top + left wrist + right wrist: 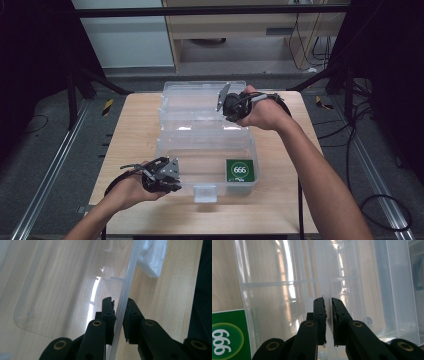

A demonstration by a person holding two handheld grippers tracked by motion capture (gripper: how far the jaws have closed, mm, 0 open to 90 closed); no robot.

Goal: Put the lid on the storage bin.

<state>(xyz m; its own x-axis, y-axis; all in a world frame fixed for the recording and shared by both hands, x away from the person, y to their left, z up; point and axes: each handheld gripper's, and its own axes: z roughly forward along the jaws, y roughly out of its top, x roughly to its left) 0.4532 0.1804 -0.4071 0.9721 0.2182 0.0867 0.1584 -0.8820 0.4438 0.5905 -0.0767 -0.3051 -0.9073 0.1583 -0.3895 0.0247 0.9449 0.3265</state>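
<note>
A clear plastic box [207, 150] sat open in the middle of the tabletop [135, 125], its lid [200, 100] folded back. The left tool [119, 312] pinched the box's near wall at its left corner. The right tool [328, 308] pinched the thin edge of the lid (jaws almost together). The step looked like closing the box; next, the right tool would need to swing the lid forward over the green card [240, 170].

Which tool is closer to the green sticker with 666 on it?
The left tool is a little closer. It grips the clear box's front wall, with the green sticker farther along the same wall. The right tool is up at the far half of the box.
</note>
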